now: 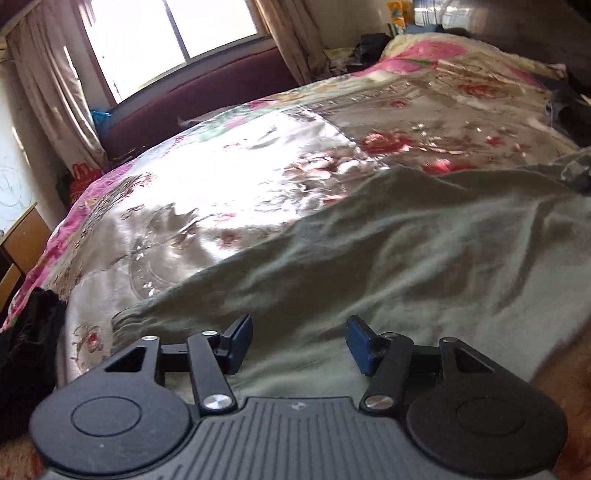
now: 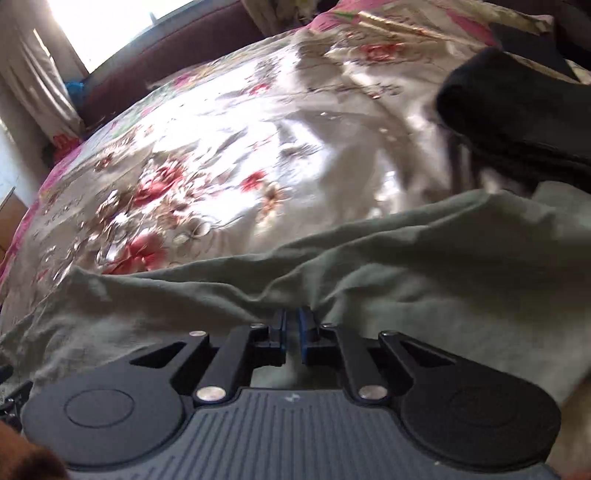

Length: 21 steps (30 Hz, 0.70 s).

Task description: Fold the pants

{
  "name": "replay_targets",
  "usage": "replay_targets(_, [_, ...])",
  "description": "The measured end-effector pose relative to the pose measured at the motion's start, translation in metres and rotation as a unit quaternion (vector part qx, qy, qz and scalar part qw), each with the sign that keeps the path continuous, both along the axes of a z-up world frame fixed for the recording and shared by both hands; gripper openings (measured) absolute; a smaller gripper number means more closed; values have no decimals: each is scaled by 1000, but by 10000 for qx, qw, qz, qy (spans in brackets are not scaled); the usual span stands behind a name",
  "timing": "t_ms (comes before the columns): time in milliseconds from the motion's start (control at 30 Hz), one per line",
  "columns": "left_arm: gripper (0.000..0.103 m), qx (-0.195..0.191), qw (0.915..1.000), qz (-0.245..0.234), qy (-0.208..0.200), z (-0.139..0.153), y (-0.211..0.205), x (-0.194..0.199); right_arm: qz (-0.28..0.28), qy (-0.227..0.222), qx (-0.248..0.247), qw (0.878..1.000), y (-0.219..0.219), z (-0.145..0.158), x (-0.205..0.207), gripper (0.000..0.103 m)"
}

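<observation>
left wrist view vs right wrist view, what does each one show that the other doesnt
Only the left wrist view shows the open left gripper over the olive-green cotton pants, a crumpled black garment at the bed's edge, and a wooden cabinet.

Only the right wrist view shows the right gripper shut on the pants' edge, and a black rounded cushion.

Both show the pants, the shiny floral satin bedspread, the maroon headboard and the sunlit window.

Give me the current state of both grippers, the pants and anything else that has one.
left gripper: open, fingers apart above the cloth, holding nothing.
right gripper: shut, pinching a ridge of the pants.
pants: olive, spread wrinkled on the bed, not folded.
bedspread: floral, lying under the pants.
curtains: drawn aside.
</observation>
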State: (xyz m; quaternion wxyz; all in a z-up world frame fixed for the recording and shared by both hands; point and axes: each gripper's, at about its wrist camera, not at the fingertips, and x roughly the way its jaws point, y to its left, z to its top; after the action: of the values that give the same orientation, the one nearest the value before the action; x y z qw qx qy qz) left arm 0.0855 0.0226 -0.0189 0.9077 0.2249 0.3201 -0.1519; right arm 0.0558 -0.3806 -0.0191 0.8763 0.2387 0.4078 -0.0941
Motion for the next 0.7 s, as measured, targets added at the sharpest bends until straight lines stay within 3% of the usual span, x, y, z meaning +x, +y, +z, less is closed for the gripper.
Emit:
replay_targets(67, [70,100,9998,-185,-56,0,-18,-8,-180,-96,-324,9993,-11,8,-26,11])
replay_targets(167, [70,-101,9988,-458,119,5,-43,-17,-535,84,-657,9964,-36,7,-62,11])
replay_targets(300, [70,-147,9956,-919,107,7,-91,-28,-1096,-10,-345,9934,-69,3,-98,9])
replay_targets(433, [70,-368,9906,-1281,293,10,-132,-35,-1283,54,-724,9891,-75,5,-112,15])
replay_targets(533, [70,-251,9876,-1525,271,8,-156,-42,-1378,51,-624,9885,-85,0,-118,11])
replay_targets(700, [70,-42,9847,-1717,281,5,-178,-49,-1452,68,-722,9867,-84,0,-111,15])
